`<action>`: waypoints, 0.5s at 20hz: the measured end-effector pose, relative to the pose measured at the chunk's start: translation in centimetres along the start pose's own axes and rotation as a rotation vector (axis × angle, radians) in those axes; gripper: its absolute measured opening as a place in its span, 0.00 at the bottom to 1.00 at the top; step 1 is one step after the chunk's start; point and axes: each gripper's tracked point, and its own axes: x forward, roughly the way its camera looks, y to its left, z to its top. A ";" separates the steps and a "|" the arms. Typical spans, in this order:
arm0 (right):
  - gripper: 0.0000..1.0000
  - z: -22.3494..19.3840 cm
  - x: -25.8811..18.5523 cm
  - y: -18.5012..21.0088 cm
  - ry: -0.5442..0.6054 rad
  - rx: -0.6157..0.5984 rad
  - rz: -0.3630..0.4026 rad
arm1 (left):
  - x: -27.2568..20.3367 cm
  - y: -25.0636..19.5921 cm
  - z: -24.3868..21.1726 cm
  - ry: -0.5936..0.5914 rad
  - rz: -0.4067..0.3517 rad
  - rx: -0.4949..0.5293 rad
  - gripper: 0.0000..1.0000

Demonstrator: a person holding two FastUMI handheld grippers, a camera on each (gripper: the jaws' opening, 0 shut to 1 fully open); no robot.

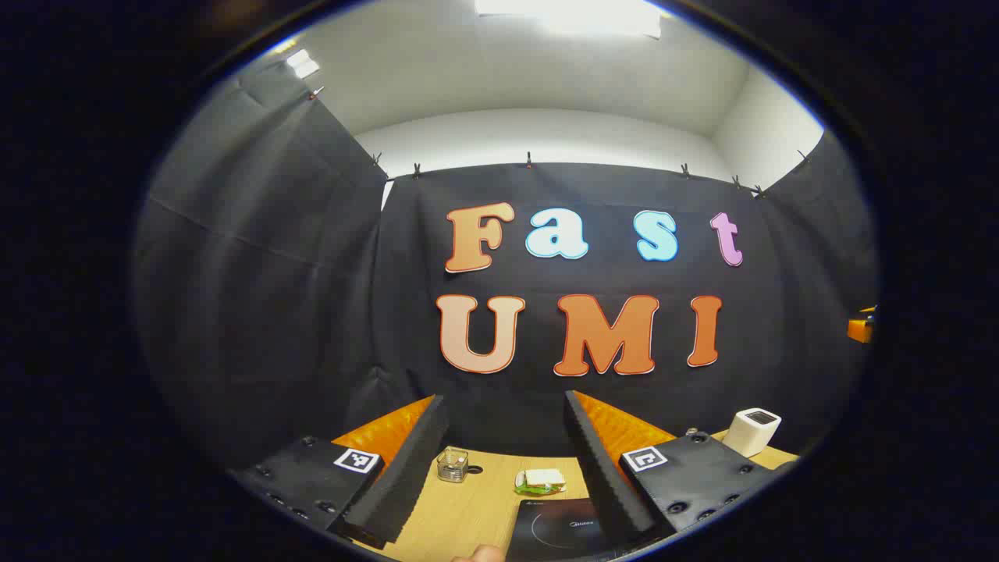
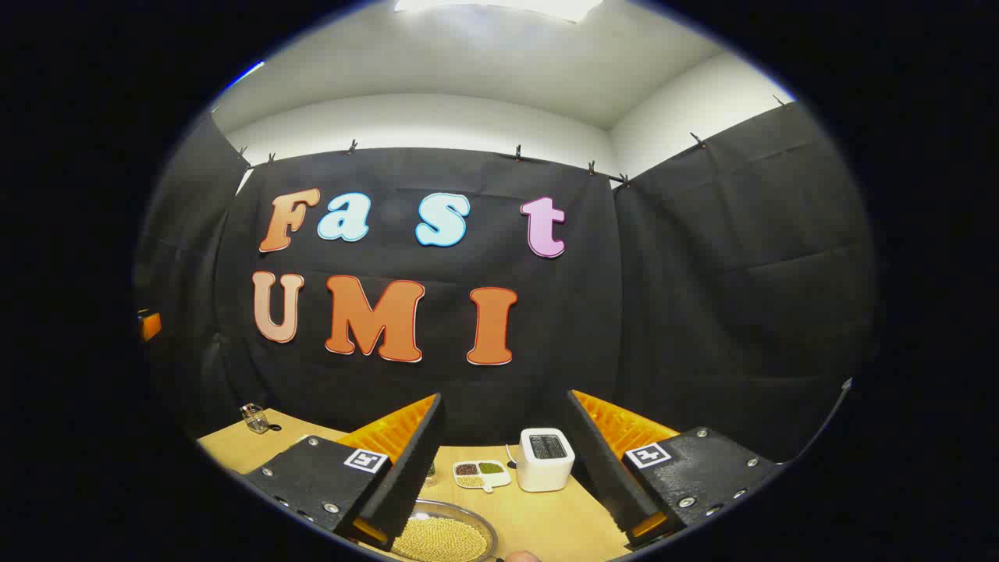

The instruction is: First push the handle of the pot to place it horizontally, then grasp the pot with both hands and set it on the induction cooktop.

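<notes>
The black induction cooktop lies on the wooden table, low in the left gripper view and partly behind the right-hand finger. My left gripper is open above the table with nothing between its fingers. In the right gripper view a round metal-rimmed vessel full of yellowish grains, possibly the pot, sits just under my left-hand finger, cut off by the view's lower edge. My right gripper is also open and empty, raised above it.
A small glass jar and a green-and-white packet lie behind the cooktop. A white toaster-like box and a divided dish of beans stand at the table's back. Black cloth walls close the booth.
</notes>
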 end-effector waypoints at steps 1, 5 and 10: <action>0.95 -0.2 -0.1 0.1 0.005 0.000 0.003 | 0.0 0.0 0.1 -0.004 -0.004 0.003 0.98; 0.95 -0.3 0.2 0.0 0.018 0.012 0.002 | 0.1 -0.3 0.3 -0.008 -0.009 0.012 0.96; 0.95 -0.4 0.4 0.1 0.024 0.010 0.005 | 0.2 -0.4 0.3 -0.005 -0.010 0.010 0.97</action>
